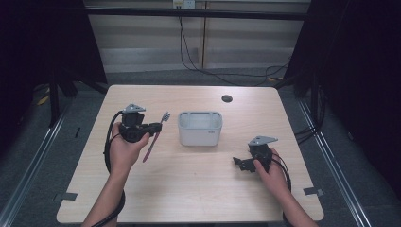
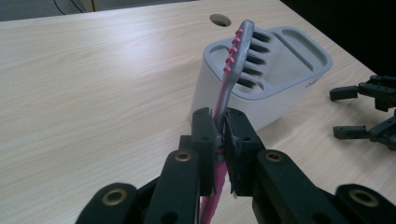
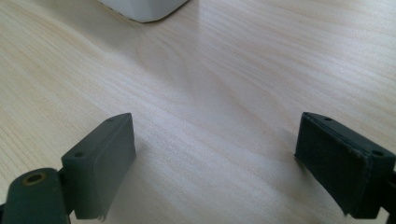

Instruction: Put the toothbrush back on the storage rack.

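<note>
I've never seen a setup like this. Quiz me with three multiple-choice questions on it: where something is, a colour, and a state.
1. Where is the white holder?
A. table's middle
B. on the floor
C. in a hand

2. What colour is the toothbrush handle?
A. green
B. pink and grey
C. yellow

3. How stands the right gripper?
A. shut on the toothbrush
B. shut on the holder
C. open, nothing between its jaws

Answers: 1 A, the high view shows it mid-table; 2 B, seen in the left gripper; 3 C, bare table between the jaws.
</note>
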{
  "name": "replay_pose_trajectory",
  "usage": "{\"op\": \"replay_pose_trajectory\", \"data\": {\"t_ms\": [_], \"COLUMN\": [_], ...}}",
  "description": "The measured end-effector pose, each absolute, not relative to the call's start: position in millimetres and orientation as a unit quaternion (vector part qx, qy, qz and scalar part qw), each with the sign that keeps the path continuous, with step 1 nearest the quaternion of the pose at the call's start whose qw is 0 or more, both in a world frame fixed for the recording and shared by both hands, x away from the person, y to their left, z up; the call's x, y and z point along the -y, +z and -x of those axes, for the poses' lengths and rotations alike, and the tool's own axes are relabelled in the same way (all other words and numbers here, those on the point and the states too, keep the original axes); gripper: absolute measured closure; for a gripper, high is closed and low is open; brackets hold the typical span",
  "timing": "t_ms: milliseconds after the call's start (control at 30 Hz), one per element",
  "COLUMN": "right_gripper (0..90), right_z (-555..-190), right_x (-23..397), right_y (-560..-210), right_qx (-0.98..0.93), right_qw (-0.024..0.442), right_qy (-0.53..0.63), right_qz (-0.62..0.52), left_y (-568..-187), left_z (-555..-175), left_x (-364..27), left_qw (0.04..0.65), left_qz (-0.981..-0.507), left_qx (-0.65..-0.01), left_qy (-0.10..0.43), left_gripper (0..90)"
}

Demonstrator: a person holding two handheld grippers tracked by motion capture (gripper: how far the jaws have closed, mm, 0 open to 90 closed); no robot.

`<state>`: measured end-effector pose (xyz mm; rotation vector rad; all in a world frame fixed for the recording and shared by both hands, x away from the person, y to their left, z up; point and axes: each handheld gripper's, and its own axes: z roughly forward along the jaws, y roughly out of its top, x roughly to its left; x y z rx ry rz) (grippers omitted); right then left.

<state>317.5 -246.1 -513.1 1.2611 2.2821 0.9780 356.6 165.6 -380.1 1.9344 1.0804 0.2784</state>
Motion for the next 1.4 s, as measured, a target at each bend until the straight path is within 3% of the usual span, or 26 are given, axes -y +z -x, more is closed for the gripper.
{"op": "replay_pose_trajectory", "data": {"t_ms": [1400], "right_gripper": [11.3], "right_z": [-317], "right_x": [246], "right_y": [-513], "right_qx": [-0.807], "right_qw": [0.178], "right_qy": [0.346], "right_qz": [-0.446], "left_y": [-363], "left_z": [-368], "left_x": [-144], "left_qw": [0.496], "left_qz": [-0.75], "left_qx": [-0.416], "left_qy": [0.137], "left_gripper": [83.2]}}
